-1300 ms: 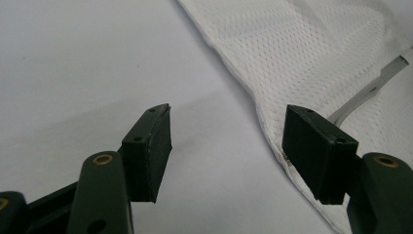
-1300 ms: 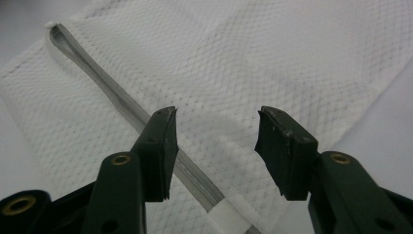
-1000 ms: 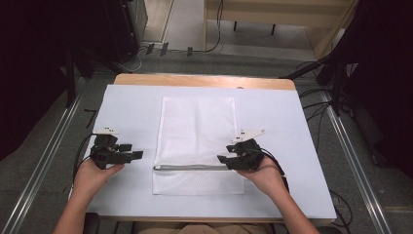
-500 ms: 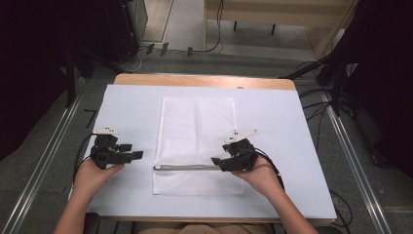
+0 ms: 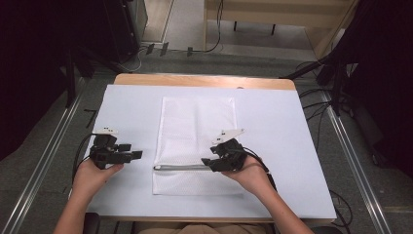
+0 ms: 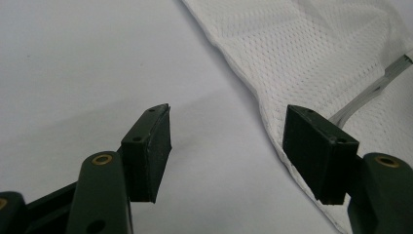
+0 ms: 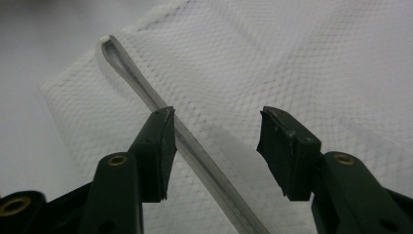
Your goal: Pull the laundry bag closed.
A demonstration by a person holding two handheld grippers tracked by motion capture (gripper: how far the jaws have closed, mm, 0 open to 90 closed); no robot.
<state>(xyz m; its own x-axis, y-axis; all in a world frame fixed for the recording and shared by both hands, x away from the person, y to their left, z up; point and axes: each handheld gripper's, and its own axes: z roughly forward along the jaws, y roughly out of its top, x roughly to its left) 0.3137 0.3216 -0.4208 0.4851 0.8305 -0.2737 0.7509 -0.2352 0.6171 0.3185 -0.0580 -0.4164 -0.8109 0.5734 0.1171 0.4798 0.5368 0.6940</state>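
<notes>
**Right hand-held gripper advancing along the zipper**

On the bench (image 5: 292,117), the left hand-held gripper (image 5: 137,154) rests open and empty beside the mesh bag (image 5: 197,126). The right hand-held gripper (image 5: 207,162), jaws apart and empty, has shifted leftward over the zipper (image 5: 178,167), probably seeking its pull.

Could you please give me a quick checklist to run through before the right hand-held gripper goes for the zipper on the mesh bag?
1. Right hand-held gripper open: ok, jaws apart.
2. Zipper between its jaws: not ok, it runs beside one jaw, not centred in the gap.
3. Mesh bag flat on the table: ok.
4. Left hand-held gripper open: ok, holding nothing.
5. Left hand-held gripper bracing the bag: not ok, one jaw overlaps the bag's edge, nothing gripped.
6. Zipper pull located: cannot tell.
</notes>
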